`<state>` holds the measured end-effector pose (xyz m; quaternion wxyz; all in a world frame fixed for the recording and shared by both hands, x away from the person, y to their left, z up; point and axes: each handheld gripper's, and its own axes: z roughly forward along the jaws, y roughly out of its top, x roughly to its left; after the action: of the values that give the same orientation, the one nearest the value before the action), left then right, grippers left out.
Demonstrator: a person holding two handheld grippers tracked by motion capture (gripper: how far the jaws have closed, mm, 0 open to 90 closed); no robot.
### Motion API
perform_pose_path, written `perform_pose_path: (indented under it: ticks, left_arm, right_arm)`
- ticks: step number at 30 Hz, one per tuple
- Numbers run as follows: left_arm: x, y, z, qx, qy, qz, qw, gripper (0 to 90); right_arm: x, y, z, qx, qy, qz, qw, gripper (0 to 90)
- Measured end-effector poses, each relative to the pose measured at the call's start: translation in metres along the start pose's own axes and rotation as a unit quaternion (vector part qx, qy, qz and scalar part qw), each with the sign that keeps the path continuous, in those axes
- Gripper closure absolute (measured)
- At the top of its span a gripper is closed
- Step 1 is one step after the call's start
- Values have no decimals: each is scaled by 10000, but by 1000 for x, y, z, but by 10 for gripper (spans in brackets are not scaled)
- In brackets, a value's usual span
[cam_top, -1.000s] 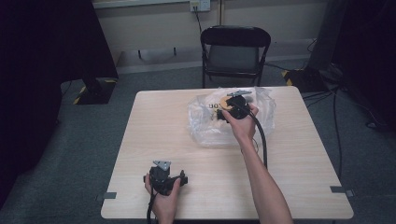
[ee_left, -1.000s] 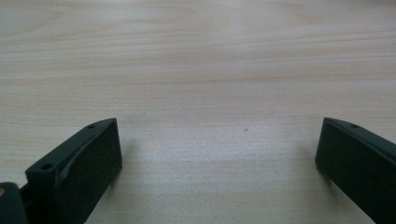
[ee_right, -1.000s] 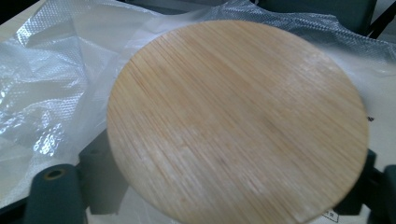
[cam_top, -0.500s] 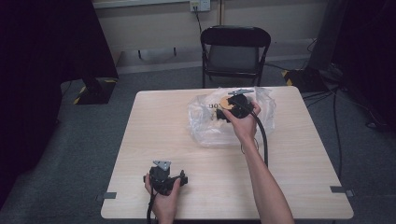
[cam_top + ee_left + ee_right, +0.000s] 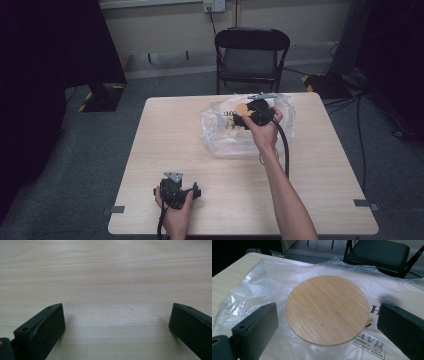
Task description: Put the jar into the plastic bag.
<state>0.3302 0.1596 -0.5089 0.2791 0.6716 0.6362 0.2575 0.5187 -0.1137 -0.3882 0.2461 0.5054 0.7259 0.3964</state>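
Observation:
A round wooden lid (image 5: 327,308) tops a pale jar that stands on a crumpled clear plastic bag (image 5: 249,290) with printed lettering. My right gripper (image 5: 328,313) is open, one jaw on each side of the lid and a little short of it, touching nothing. In the high view the right gripper (image 5: 252,114) hovers over the bag (image 5: 225,137) at the table's back middle, with the lid (image 5: 241,108) just showing beside it. My left gripper (image 5: 177,190) rests near the front edge. It is open (image 5: 117,315) over bare wood, holding nothing.
The light wooden table (image 5: 165,130) has tape marks at its front corners. A black folding chair (image 5: 250,55) stands just behind the far edge, close behind the bag. The right gripper's cable (image 5: 286,150) trails along the forearm. Dark equipment and cables lie on the floor to the right.
The right gripper has dipped very slightly over the bag. The left hand and its gripper have stayed still.

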Motion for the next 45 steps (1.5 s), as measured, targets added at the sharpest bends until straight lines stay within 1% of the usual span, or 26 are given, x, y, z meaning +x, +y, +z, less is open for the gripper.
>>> perform_pose_path:
  ticks: [9, 19, 26, 31, 45]
  left_arm:
    - [0, 0, 0, -4, 3, 0, 10000, 0]
    - [0, 0, 0, -4, 3, -2, 10000, 0]
    - [0, 0, 0, -5, 3, -3, 10000, 0]
    - [0, 0, 0, -4, 3, -1, 10000, 0]
    - [0, 0, 0, 0, 9, 3, 10000, 0]
  right_arm:
    - [-3, 1, -16, -95, 3, 21, 10000, 22]
    - [-12, 1, -37, -248, 18, 93, 9996, 25]
    - [-15, -7, -49, -356, 52, 163, 9992, 25]
    - [-16, -13, -56, -385, 37, 187, 9991, 25]
    - [-19, -24, -84, -571, 22, 170, 9982, 26]
